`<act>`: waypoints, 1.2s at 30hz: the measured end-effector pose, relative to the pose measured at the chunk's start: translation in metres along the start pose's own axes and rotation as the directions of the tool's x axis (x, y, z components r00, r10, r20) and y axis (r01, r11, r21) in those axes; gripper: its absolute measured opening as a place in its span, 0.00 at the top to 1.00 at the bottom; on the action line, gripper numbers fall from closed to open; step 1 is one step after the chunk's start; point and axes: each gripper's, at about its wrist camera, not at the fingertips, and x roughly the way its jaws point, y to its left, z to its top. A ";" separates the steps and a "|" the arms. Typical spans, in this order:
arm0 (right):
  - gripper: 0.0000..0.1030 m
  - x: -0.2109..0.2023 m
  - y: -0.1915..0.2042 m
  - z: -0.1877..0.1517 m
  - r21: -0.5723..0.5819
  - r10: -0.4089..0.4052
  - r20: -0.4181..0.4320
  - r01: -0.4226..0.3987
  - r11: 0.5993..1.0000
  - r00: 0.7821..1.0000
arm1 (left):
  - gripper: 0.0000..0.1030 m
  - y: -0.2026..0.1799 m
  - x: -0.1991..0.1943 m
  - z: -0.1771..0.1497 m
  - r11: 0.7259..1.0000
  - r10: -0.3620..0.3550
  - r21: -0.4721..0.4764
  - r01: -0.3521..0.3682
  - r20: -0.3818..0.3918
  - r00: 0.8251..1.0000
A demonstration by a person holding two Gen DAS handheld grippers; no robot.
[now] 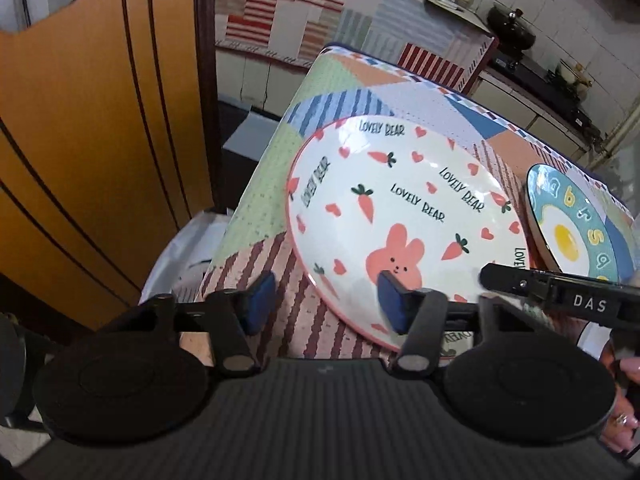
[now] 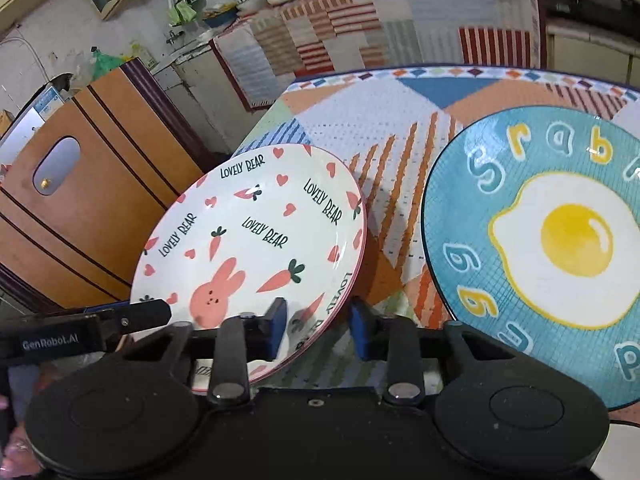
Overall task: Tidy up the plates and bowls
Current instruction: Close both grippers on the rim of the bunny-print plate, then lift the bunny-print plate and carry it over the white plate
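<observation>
1. Plates: white rabbit plate [image 2: 248, 240] lies empty near the surface's [image 2: 360, 120] left edge, blue egg plate [image 2: 540, 232] empty beside it.
2. Left hand-held gripper [image 1: 326, 306] straddles its near-left rim, pads apart; right hand-held gripper [image 2: 318, 330] likewise at its near-right rim.
3. Wooden cabinet [image 2: 100, 184] stands left.

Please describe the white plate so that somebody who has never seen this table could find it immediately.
Look at the table with the patchwork cloth. Two plates lie on it; the white plate is the one nearer the orange wooden door, left of the blue plate in the right wrist view. Its pink rabbit, carrots, hearts and "LOVELY BEAR" lettering set it apart from the blue plate's fried egg.
</observation>
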 end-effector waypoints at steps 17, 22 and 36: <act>0.77 0.002 -0.005 0.005 -0.079 0.045 -0.014 -0.046 0.996 0.999 | 0.78 -0.007 0.001 -0.006 0.998 -0.019 -0.060 0.017 -0.024 1.000; 0.77 -0.008 -0.006 0.011 -0.127 0.060 -0.044 -0.065 0.990 0.997 | 0.78 -0.019 -0.017 -0.007 0.999 -0.044 -0.004 0.044 -0.045 0.998; 0.76 -0.063 -0.011 -0.007 -0.112 0.133 -0.004 -0.132 0.985 0.991 | 0.78 -0.054 -0.090 -0.024 0.992 -0.043 0.122 0.043 -0.003 0.999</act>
